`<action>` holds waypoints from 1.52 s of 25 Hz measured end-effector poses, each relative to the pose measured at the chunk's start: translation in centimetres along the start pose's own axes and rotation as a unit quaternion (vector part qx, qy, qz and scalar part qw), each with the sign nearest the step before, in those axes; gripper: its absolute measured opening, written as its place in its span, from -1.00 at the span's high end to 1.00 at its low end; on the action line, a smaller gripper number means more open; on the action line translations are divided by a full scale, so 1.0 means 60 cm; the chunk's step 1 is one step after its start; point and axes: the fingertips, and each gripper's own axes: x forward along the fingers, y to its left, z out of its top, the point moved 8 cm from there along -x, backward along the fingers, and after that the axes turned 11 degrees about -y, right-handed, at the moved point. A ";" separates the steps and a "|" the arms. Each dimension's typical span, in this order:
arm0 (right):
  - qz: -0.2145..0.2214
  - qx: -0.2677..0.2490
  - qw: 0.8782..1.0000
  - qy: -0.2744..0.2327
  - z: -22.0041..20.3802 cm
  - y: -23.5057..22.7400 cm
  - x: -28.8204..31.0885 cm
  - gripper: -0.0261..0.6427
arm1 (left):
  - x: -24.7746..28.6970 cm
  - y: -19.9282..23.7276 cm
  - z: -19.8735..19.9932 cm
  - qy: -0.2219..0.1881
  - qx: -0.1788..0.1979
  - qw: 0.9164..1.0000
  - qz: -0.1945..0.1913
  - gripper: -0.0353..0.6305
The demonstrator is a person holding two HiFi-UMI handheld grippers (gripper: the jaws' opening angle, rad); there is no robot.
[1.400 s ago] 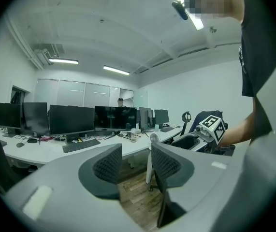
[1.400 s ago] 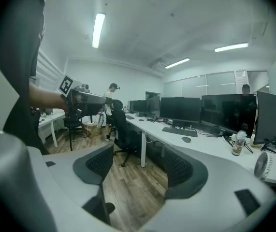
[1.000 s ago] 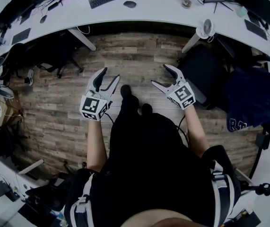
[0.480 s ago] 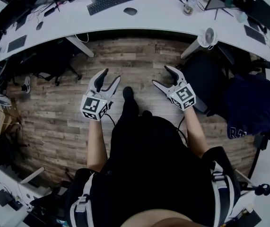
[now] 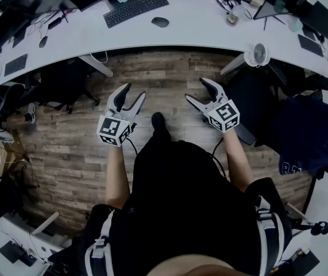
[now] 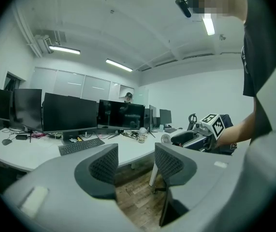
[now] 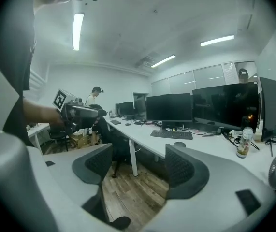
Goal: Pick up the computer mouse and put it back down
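While the left gripper hangs open-jawed and empty over the floor, the computer mouse lies ahead on the counter beside the keyboard. On the right gripper the empty jaws are closing; I'd keep them wide until they straddle the mouse.

desk: white, curved, spans the top of the head view
on desk: black keyboard; computer mouse just right of it, not touching; small jar further right; white fan at front edge; monitors along the back
floor: wood planks; dark office chair parked at desk
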 end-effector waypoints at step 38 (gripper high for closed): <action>-0.020 0.008 0.999 0.025 0.007 -0.062 0.248 -0.05 | 0.092 0.266 -0.024 0.005 -0.029 0.999 -0.031 0.21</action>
